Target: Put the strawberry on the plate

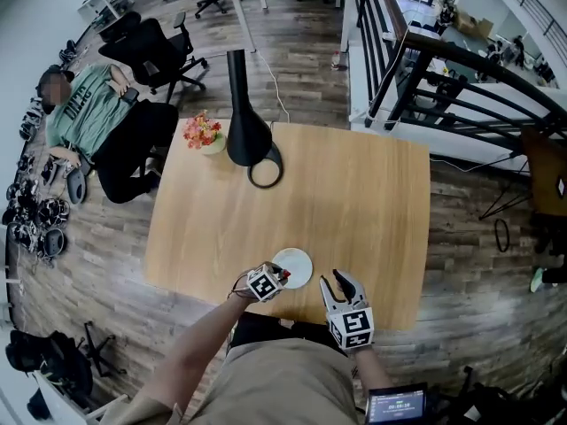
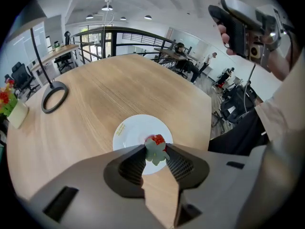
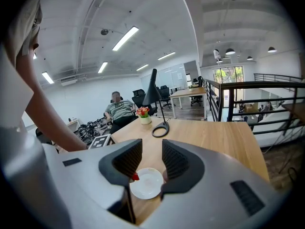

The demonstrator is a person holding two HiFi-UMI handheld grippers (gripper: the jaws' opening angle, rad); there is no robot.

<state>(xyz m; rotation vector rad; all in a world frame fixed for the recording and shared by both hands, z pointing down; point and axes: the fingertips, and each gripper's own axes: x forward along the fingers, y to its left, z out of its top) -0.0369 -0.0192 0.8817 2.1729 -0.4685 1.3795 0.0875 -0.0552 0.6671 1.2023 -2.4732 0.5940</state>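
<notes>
A small white plate [image 1: 298,262] lies near the front edge of the wooden table [image 1: 354,202]. My left gripper [image 1: 280,276] hangs just over the plate's near rim, shut on a red strawberry [image 1: 284,274]. In the left gripper view the strawberry [image 2: 156,140] sits pinched between the fingertips of that gripper [image 2: 156,150], its pale green leaves towards the camera and the plate [image 2: 133,130] right beneath. My right gripper [image 1: 339,282] hovers to the right of the plate, open and empty. The right gripper view shows the plate [image 3: 148,184] between its spread jaws, with a bit of the strawberry [image 3: 135,177] at the plate's left.
A black lamp with a ring base [image 1: 251,144] and a small flower pot [image 1: 205,135] stand at the table's far side. A person [image 1: 97,113] sits on the floor at the left among office chairs. A black railing [image 1: 443,69] runs at the back right.
</notes>
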